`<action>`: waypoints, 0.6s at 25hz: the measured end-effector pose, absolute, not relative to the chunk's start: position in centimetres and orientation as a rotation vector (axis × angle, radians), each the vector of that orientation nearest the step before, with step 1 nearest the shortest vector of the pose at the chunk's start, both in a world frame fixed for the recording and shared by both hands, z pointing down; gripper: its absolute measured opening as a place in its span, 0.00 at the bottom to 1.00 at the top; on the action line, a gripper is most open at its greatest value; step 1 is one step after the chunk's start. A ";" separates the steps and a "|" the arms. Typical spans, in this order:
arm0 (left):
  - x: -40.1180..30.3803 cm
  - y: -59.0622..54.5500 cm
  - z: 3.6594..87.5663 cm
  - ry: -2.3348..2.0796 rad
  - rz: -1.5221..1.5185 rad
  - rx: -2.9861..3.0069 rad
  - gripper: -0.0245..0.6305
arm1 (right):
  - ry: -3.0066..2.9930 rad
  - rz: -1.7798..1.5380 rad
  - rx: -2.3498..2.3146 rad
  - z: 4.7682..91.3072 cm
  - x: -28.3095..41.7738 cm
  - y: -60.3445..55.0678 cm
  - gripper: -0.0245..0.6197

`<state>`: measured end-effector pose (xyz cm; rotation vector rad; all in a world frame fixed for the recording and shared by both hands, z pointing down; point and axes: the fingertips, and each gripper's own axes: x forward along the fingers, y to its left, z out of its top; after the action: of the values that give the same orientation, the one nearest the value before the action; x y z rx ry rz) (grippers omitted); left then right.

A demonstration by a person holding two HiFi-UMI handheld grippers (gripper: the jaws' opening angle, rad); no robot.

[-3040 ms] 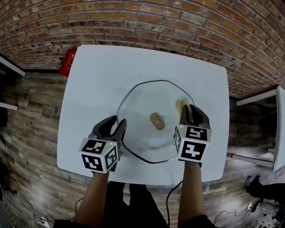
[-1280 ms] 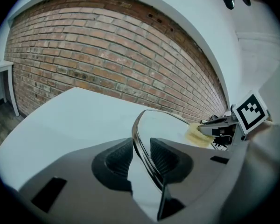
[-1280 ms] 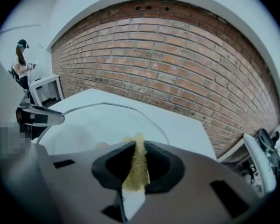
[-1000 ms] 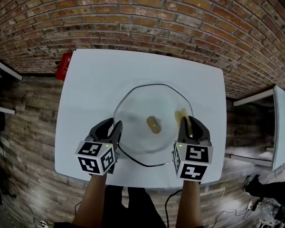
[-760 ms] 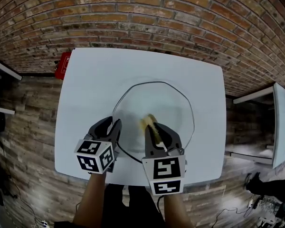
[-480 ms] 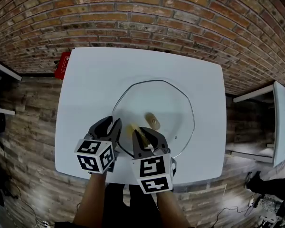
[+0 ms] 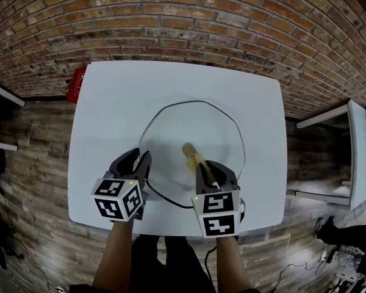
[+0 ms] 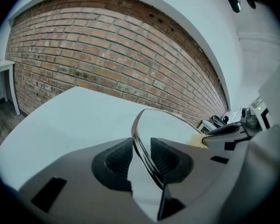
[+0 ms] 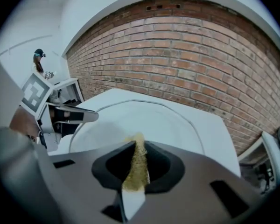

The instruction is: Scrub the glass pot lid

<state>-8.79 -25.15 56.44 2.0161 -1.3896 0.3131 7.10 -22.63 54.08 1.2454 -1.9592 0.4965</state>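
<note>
The right hand-held gripper point(image 7: 205, 166), squeezing the sponge point(image 9: 136, 164), has just slid back to the middle of the lid point(image 7: 195, 124) on the worktop point(image 7: 110, 102) — so scrubbing goes on — while the left hand-held gripper point(image 7: 140, 159) pinches the rim.

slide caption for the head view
Left gripper clamps the glass pot lid; right gripper holds a yellow scouring pad over it

Your head camera looks steeply down at the table point(image 7: 110, 102); both gripper cameras sit low, facing the brick wall point(image 8: 84, 55), sharing the glass pot lid point(image 7: 171, 130).
</note>
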 end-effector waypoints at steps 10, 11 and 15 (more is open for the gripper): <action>-8.7 -25.0 56.4 -1.401 0.306 2.012 0.22 | -1.774 0.421 1.392 53.4 15.2 -23.6 0.13; -8.7 -24.9 56.4 -1.401 0.305 2.013 0.22 | -1.778 0.417 1.404 53.0 15.4 -23.6 0.13; -8.7 -24.9 56.4 -1.396 0.306 2.017 0.22 | -1.901 0.414 1.407 50.7 12.8 -23.4 0.13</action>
<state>-8.73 -24.93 56.43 2.0174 -1.3959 0.3062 12.80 -23.42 50.65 1.4068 -1.9009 0.4137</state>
